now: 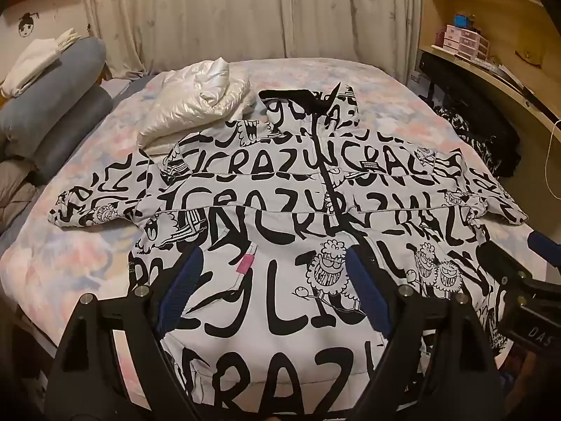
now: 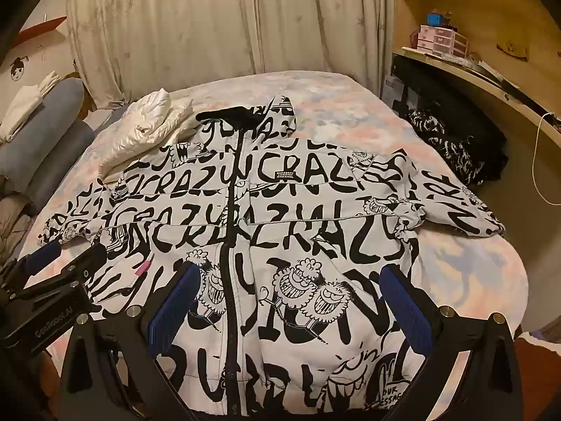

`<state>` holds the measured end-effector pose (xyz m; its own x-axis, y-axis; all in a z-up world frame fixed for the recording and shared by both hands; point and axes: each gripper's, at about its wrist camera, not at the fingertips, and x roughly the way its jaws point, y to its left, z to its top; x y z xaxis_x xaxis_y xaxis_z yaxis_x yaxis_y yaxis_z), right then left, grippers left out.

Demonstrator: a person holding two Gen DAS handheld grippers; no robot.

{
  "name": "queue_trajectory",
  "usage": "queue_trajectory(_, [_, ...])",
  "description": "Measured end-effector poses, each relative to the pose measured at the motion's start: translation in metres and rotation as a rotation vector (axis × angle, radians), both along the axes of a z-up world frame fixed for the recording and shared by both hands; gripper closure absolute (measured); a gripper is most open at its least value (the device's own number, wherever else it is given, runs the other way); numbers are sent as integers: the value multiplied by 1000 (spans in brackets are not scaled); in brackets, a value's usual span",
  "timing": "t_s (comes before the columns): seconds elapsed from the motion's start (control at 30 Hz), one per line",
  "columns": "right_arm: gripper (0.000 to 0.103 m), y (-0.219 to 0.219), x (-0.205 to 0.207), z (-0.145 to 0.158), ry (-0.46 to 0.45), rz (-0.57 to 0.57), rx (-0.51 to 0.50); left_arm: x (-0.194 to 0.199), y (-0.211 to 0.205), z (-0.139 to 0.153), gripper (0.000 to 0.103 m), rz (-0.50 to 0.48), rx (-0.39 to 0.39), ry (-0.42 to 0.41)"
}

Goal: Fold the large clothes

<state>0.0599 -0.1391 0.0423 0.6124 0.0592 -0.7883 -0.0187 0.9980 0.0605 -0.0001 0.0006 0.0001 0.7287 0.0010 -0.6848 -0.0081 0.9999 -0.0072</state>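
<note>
On the bed: jacket point(image 1: 266, 189) spread flat, front up, sleeves out to both sides, collar at the far end.
Jacket: white puffer with black lettering and cartoon faces; a dark zip runs down its middle.
Left gripper point(image 1: 277, 280): fingers spread wide, hovering over the jacket's lower front, left of the zip; nothing between the blue pads point(image 1: 186, 280).
Right gripper point(image 2: 291, 298): fingers spread wide above the lower front, the zip just inside its left finger; nothing pinched.
Between the left fingers: a small pink tag point(image 1: 245, 263) on the fabric, near the left pad.
Between the right fingers: two grinning cartoon figures printed on the cloth.
Beyond the fingers, far left: a folded white garment point(image 1: 196, 105) lying on the bedspread point(image 1: 70, 256), touching the jacket's shoulder.
Far right of the fingers: a black patterned garment point(image 2: 455, 147) at the bed's edge, beside a wooden desk point(image 2: 491, 80).
Backdrop: pale curtain point(image 1: 245, 10) behind the bed; blue pillows point(image 1: 56, 105) stacked at far left.
</note>
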Motion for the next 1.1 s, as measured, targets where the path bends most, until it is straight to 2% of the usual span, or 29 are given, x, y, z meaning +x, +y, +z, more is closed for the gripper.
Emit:
queue_trajectory(0.1, [0, 1, 0, -1, -6, 2, -6, -3, 2, 0, 21, -7, 0, -18])
queue_trajectory(0.27, [0, 1, 0, -2, -4, 3, 7, -1, -7, 0, 21, -14, 24, 6])
queue_trajectory(1.1, [0, 10, -2, -11, 9, 25, 6, -3, -8, -10, 21, -41, 3, 34])
